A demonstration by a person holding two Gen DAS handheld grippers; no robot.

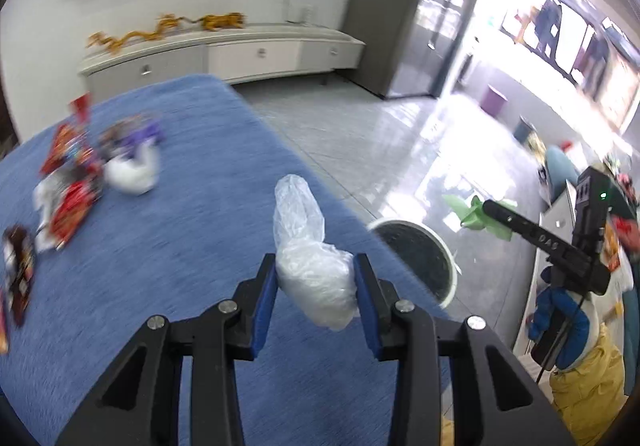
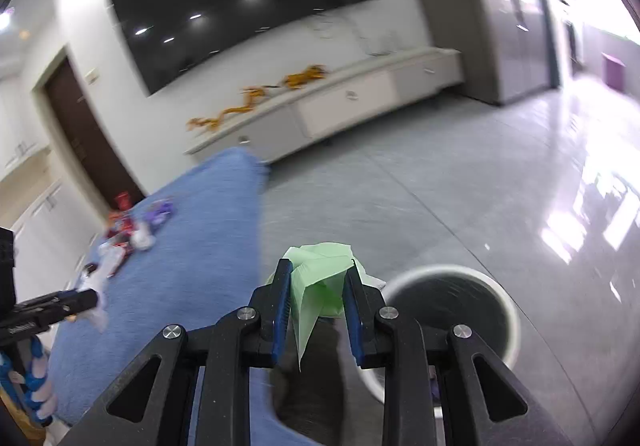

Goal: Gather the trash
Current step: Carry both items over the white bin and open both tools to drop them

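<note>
My left gripper [image 1: 315, 278] is shut on a crumpled clear plastic bag [image 1: 308, 246], held above the right edge of the blue table [image 1: 168, 246]. My right gripper [image 2: 316, 294] is shut on a crumpled green paper [image 2: 320, 274], held over the floor just left of the white waste bin [image 2: 452, 310]. In the left wrist view the bin [image 1: 416, 258] stands on the floor past the table edge, with the green paper [image 1: 476, 212] and the right gripper's body beyond it. A pile of red, purple and white wrappers [image 1: 84, 166] lies on the table's far left.
A low white cabinet [image 1: 240, 54] with an orange dragon figure [image 1: 168, 28] runs along the far wall under a big dark screen [image 2: 240, 6]. Glossy grey floor [image 2: 460, 186] lies to the right. A gloved hand [image 1: 560, 322] holds the right gripper. A dark door [image 2: 88, 134] stands at left.
</note>
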